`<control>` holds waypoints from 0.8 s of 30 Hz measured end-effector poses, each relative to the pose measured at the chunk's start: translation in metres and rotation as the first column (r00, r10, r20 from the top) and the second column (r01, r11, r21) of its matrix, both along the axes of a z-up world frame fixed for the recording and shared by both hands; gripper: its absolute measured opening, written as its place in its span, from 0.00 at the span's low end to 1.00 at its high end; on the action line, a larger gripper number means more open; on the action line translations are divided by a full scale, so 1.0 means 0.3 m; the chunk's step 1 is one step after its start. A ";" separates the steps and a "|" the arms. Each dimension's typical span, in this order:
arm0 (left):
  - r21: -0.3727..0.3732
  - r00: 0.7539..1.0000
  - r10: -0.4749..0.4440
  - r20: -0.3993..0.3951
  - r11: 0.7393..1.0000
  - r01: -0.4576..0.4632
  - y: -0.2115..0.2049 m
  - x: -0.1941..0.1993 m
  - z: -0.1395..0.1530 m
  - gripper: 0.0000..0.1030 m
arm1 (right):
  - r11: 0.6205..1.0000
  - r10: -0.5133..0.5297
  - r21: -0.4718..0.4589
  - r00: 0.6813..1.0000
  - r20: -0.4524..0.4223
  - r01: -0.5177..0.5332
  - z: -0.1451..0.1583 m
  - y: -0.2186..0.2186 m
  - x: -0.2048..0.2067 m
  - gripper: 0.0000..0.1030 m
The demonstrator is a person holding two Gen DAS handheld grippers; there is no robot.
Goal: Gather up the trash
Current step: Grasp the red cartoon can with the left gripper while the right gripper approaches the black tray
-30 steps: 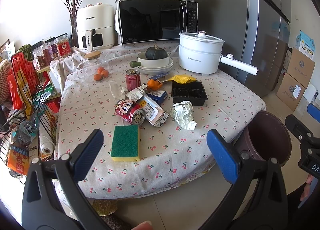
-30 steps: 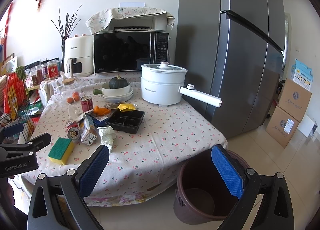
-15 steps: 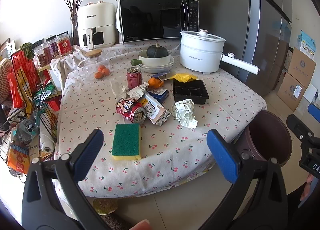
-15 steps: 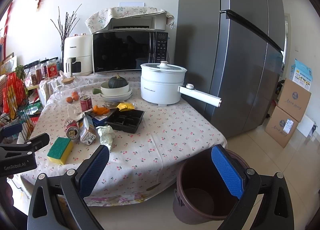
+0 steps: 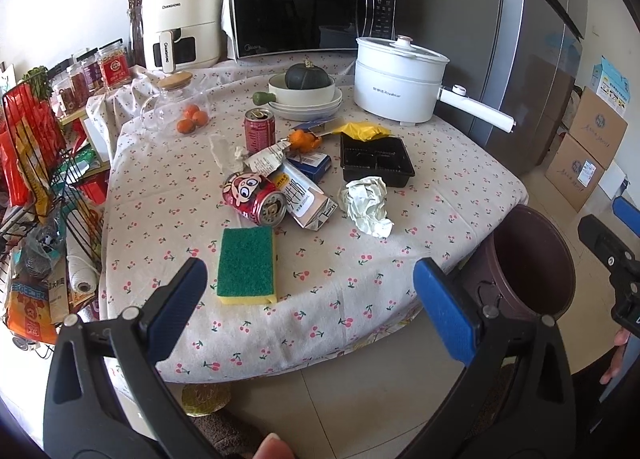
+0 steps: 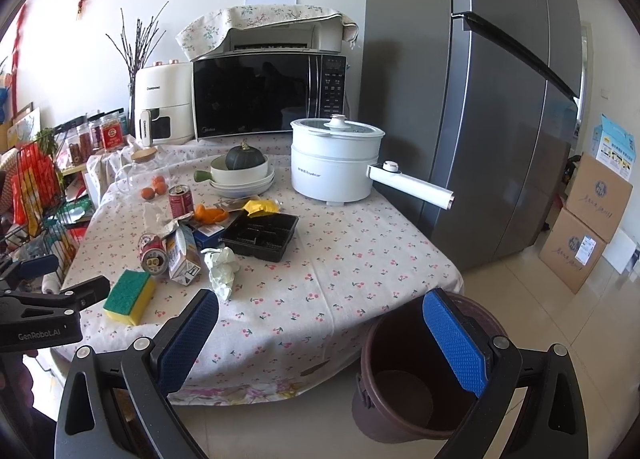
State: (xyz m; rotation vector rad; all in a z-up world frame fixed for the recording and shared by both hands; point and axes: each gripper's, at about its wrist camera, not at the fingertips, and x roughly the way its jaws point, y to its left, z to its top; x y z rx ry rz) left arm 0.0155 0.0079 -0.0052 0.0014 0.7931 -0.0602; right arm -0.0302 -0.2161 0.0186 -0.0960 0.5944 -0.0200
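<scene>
- My left gripper (image 5: pixel 306 295) hangs before the table (image 5: pixel 460 187), sponge (image 5: pixel 247 265) nearest.
- Tipped can (image 5: pixel 254 198), carton (image 5: pixel 306 199), crumpled paper (image 5: pixel 368 205) behind it.
- Bin (image 6: pixel 412 379) on floor, right of table.

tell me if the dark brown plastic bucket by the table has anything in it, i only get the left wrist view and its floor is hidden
Observer: In the right wrist view, the part of the dark brown plastic bucket's floor that shows is bare; the right gripper hides the rest.
Operator: is that gripper open, i see just its edge
Observer: Yes, its jaws stand wide apart, holding nothing.
Operator: how's my left one sit against the green and yellow sponge
Observer: The left gripper hangs just left of the green and yellow sponge, seemingly not touching it.
</scene>
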 end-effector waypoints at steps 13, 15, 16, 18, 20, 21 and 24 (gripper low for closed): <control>-0.138 0.960 -0.006 -0.281 0.990 -0.035 0.163 0.261 -0.128 0.99 | 0.988 0.148 0.081 0.936 -0.320 -0.128 -0.043 -0.021 0.314 1.00; -0.150 0.955 0.004 -0.295 0.987 -0.051 0.182 0.307 -0.146 0.98 | 0.988 0.144 0.098 0.933 -0.329 -0.118 -0.074 -0.030 0.362 1.00; -0.148 0.956 0.014 -0.295 0.987 -0.060 0.193 0.329 -0.156 0.98 | 0.987 0.141 0.114 0.931 -0.335 -0.109 -0.095 -0.040 0.383 1.00; -0.149 0.957 0.031 -0.290 0.986 -0.077 0.211 0.375 -0.175 0.97 | 0.987 0.130 0.143 0.912 -0.390 -0.080 -0.153 -0.060 0.422 1.00; -0.179 0.949 0.049 -0.311 0.978 -0.109 0.227 0.425 -0.194 0.95 | 0.980 0.152 0.182 0.880 -0.450 -0.076 -0.195 -0.078 0.464 1.00; -0.221 0.945 0.047 -0.325 0.967 -0.124 0.240 0.451 -0.202 0.95 | 0.978 0.157 0.194 0.872 -0.464 -0.073 -0.206 -0.084 0.485 1.00; -0.297 0.931 0.067 -0.358 0.937 -0.181 0.261 0.520 -0.229 0.94 | 0.982 0.127 0.186 0.877 -0.464 -0.044 -0.209 -0.098 0.550 1.00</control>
